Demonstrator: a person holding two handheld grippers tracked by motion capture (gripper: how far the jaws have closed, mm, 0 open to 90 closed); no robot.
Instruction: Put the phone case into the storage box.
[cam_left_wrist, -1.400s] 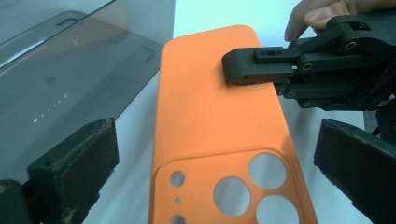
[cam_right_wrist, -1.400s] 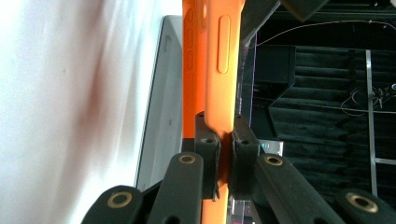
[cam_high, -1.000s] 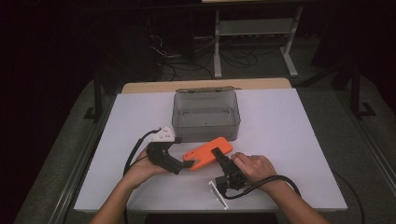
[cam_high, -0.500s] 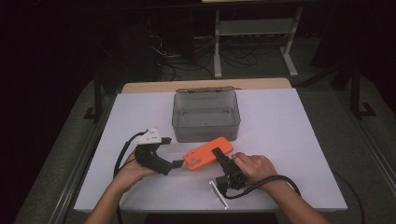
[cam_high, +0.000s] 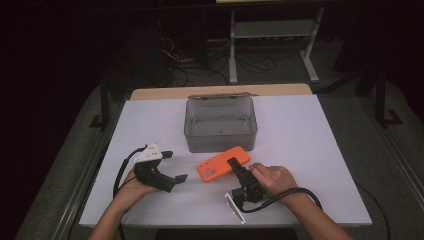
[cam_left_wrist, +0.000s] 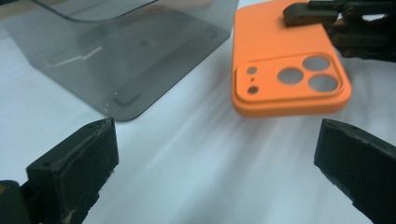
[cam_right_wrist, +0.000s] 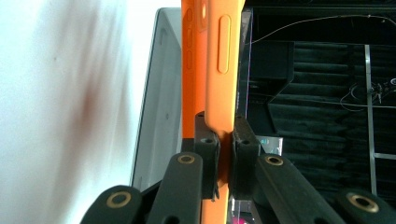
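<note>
Item 1: orange phone case (cam_high: 223, 164). Lies on the white table (cam_high: 310, 145), near the front edge and just in front of the grey box, camera-cutout end turned toward the person's left. In the left gripper view the case (cam_left_wrist: 285, 60) shows its back, with one raised camera block and several round openings. In the right gripper view the case (cam_right_wrist: 218, 60) is seen edge-on, its side-button reliefs visible.

Item 2: right gripper (cam_high: 234, 163). Held in the person's right hand (cam_high: 272, 179), reaching in from the front. Jaws pressed together on the near edge of the phone case, one jaw on each face; the right gripper view (cam_right_wrist: 219, 140) shows the rim pinched between both pads. Cable loops back toward the table's front edge.

Item 3: left gripper (cam_high: 174, 167). Held in the left hand (cam_high: 131, 186), to the left of the case and apart from it. Jaws spread wide, nothing between them; the left gripper view (cam_left_wrist: 210, 154) shows bare table in the gap, the case lying beyond.

Item 4: translucent grey plastic box (cam_high: 220, 123). Open-topped, stands mid-table behind the case, near it; whether they touch cannot be told.

Item 5: small white part (cam_high: 235, 206). Lies near the front edge, just beside the right gripper's body; kind not discernible.
</note>
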